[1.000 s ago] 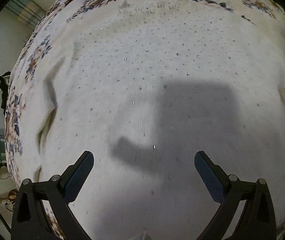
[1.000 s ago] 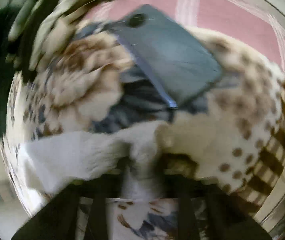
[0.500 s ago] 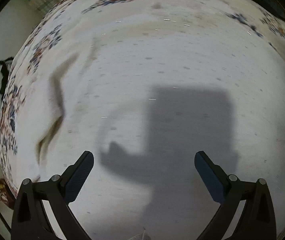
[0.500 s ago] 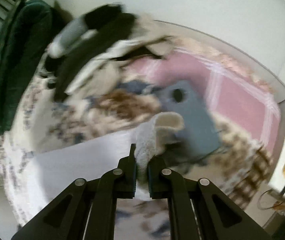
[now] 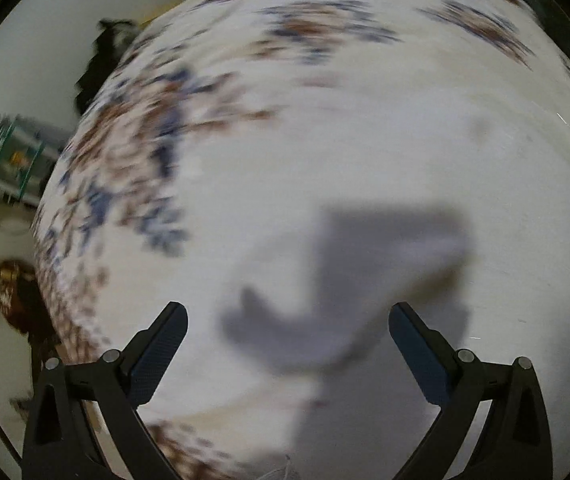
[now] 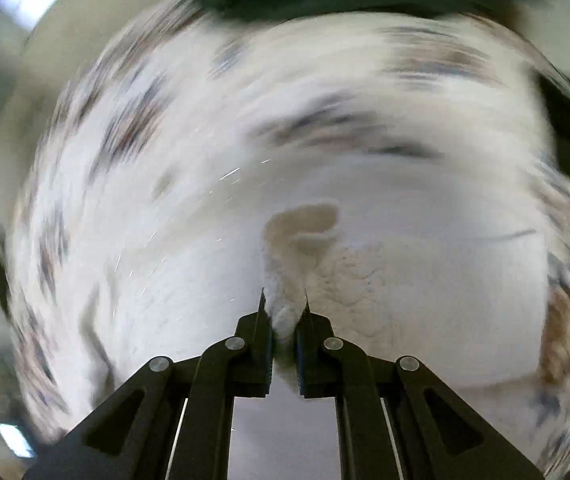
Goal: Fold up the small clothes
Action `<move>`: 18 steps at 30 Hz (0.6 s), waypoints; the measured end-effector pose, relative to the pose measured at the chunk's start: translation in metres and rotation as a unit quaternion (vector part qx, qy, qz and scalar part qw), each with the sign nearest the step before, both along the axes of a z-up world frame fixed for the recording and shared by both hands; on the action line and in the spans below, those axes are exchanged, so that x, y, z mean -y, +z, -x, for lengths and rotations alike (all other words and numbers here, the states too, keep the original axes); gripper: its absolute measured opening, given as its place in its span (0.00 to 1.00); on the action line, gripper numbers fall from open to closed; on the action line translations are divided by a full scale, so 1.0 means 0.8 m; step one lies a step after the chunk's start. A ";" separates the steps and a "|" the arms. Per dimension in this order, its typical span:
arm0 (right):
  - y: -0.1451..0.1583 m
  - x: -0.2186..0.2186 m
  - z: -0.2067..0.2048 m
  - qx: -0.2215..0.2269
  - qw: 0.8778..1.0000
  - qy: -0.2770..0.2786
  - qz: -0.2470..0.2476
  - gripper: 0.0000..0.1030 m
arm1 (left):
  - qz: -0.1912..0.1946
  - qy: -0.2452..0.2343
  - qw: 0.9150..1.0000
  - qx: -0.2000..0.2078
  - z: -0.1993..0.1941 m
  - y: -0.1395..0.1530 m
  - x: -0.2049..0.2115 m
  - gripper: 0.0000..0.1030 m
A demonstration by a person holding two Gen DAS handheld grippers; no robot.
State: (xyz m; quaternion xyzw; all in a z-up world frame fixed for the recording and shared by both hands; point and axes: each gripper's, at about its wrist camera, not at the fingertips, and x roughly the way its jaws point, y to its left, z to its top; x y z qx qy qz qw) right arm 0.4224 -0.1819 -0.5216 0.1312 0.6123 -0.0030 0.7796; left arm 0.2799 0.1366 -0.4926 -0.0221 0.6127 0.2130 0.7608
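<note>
Jaws of right gripper point(image 6: 284, 312) pinch fold of white garment point(image 6: 349, 276), likely lifting edge to carry it over for fold. Garment lies spread across floral bedspread point(image 5: 133, 168) on bed. Left gripper point(image 5: 287, 320) hovers above cloth, jaws spread wide, holding nothing.

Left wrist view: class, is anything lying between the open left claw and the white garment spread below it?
Nothing visible does. The left claw is open above the white garment, with only its own shadow falling on the cloth. The flowered sheet lies off to the side. The right claw already pinches a fold of the garment. Both views are blurred.
</note>
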 end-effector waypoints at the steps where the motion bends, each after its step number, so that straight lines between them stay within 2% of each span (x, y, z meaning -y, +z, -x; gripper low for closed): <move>1: -0.006 -0.055 -0.009 -0.003 0.999 0.033 -0.004 0.08 | 0.000 0.009 1.000 0.003 0.009 0.005 -0.019 1.00; 3: -0.007 -0.159 -0.017 0.007 0.994 0.105 -0.005 0.08 | 0.002 0.028 1.000 0.014 0.025 0.014 -0.064 1.00; 7: -0.019 -0.290 -0.014 0.006 0.984 0.176 0.005 0.08 | 0.009 0.061 0.998 0.023 0.059 0.020 -0.137 1.00; 10: -0.049 -0.342 -0.008 -0.015 0.979 0.199 0.039 0.09 | 0.019 0.080 0.996 0.021 0.081 0.016 -0.173 1.00; 13: -0.073 -0.335 -0.013 -0.059 0.978 0.197 0.041 0.12 | 0.047 0.104 0.993 0.015 0.106 0.009 -0.203 1.00; 14: -0.074 -0.321 -0.012 -0.068 0.979 0.189 0.026 0.20 | 0.067 0.117 0.991 0.016 0.119 0.006 -0.216 1.00; 15: -0.072 -0.305 -0.009 -0.080 0.981 0.176 -0.004 0.39 | 0.088 0.128 0.988 0.018 0.132 0.005 -0.227 1.00; 16: -0.070 -0.289 -0.004 -0.090 0.982 0.160 -0.033 0.50 | 0.105 0.134 0.985 0.021 0.142 0.004 -0.234 1.00; 17: -0.064 -0.263 0.008 -0.097 0.984 0.135 -0.068 0.68 | 0.124 0.143 0.982 0.023 0.156 0.003 -0.243 1.00; 18: -0.058 -0.238 0.021 -0.097 0.985 0.114 -0.088 0.70 | 0.143 0.153 0.977 0.024 0.172 0.000 -0.251 1.00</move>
